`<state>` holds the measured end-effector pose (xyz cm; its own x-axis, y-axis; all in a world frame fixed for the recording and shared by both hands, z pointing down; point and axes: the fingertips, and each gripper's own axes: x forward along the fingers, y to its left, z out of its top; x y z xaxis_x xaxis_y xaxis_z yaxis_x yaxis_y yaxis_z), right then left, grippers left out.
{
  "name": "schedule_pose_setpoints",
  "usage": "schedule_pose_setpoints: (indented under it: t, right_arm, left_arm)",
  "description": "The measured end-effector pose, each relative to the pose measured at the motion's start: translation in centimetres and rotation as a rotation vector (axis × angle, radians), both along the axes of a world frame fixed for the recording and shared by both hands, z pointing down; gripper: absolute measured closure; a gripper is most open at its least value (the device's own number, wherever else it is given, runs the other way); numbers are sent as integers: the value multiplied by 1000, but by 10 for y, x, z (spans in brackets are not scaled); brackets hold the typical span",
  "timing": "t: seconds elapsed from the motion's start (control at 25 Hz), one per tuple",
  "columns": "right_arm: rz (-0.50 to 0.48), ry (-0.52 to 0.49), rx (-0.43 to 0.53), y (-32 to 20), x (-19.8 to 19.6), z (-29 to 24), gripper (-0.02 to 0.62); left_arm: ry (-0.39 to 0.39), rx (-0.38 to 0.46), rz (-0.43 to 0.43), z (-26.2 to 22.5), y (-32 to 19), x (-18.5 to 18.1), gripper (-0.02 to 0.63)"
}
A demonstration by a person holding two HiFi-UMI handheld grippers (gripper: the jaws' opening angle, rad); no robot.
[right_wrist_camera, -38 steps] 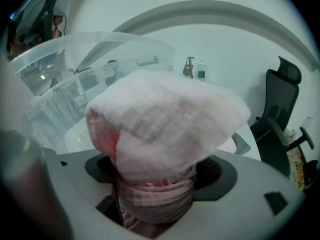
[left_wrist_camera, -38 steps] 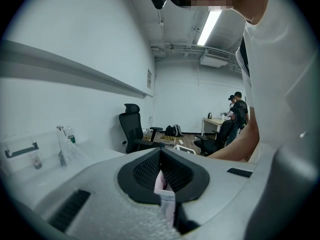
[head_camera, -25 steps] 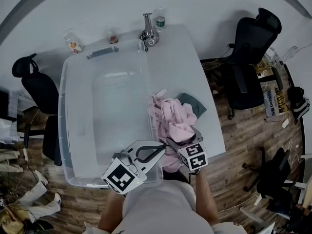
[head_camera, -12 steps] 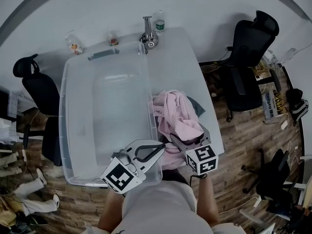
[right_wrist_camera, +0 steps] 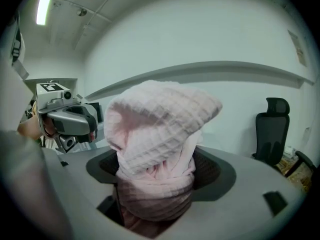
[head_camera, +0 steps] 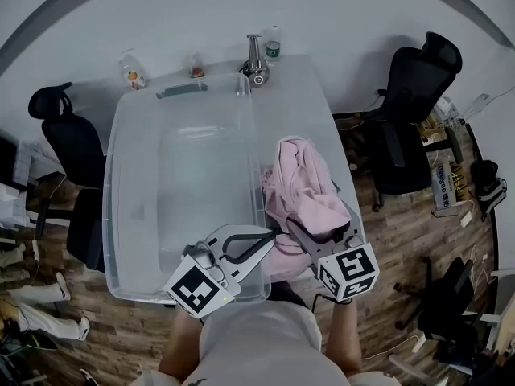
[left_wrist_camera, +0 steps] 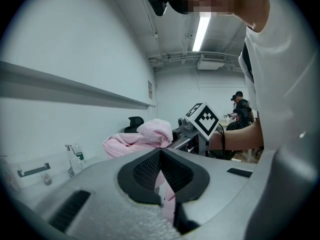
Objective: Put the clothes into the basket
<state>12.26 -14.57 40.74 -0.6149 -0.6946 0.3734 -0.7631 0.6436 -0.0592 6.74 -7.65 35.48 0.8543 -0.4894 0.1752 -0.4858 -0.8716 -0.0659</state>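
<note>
Basket (head_camera: 115, 183): we see it clear-walled, just left of the right fingers.
Pink garment (head_camera: 304, 191): outside the basket, heaped over and above the right fingers.
Right gripper (head_camera: 318, 230): clenched on the garment's thick bunch.
Left gripper (left_wrist_camera: 161, 156): pinched together on what seems a thin fold of it.

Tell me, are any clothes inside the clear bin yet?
No, the clear bin is bare inside; the pink garment hangs beside it in the right gripper.
</note>
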Motion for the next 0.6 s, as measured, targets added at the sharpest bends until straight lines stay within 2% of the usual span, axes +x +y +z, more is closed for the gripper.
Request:
schedule_pose_setpoints:
  t: [0.32,0.6]
  right_arm:
    - [-42,-63,74,10,-14,-48,201]
    - [-103,-95,124,15,-41,-81,204]
  left_arm:
    - [8,56,-38,-20,7,-15,600]
    - [11,109,-78,-36,9,-39,600]
